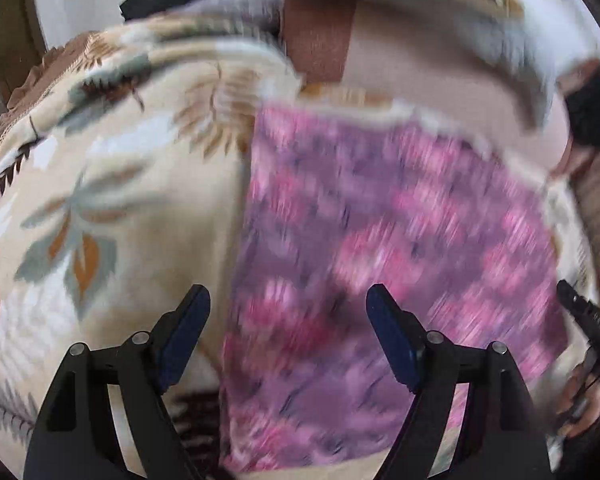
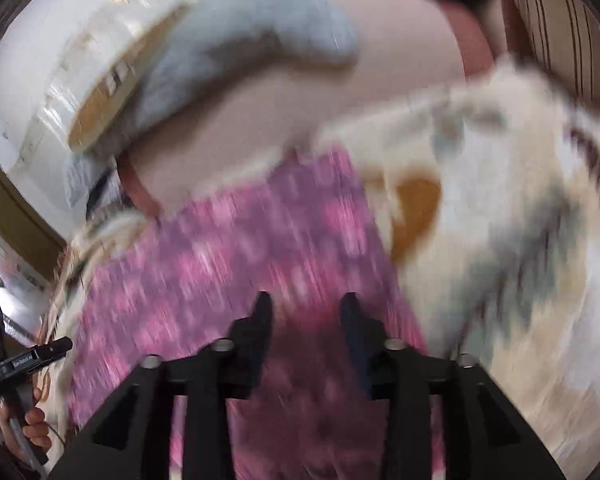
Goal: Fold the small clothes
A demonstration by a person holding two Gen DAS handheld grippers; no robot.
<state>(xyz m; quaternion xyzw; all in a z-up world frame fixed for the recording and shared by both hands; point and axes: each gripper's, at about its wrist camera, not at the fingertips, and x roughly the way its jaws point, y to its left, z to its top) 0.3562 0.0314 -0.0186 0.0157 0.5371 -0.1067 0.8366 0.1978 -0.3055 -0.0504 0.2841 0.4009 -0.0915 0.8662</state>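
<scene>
A small pink and purple patterned garment (image 1: 380,248) lies flat on a cream blanket with a leaf print (image 1: 112,200). My left gripper (image 1: 288,296) hangs open above the garment's left edge, with nothing between its fingers. The right gripper's tip (image 1: 580,312) and the hand that holds it show at the garment's right side. In the right wrist view, my right gripper (image 2: 307,302) stands over the garment (image 2: 228,264) with its jaws apart and no cloth pinched between them. The left gripper (image 2: 32,356) shows at the far left. Both views are blurred.
Beyond the garment lie a pale pink cushion or sheet (image 1: 420,52) and a grey-blue fluffy cloth (image 2: 260,28). A black object (image 1: 592,116) sits at the right. The blanket (image 2: 520,220) spreads wide to the garment's right. A striped wooden panel (image 2: 560,32) stands behind.
</scene>
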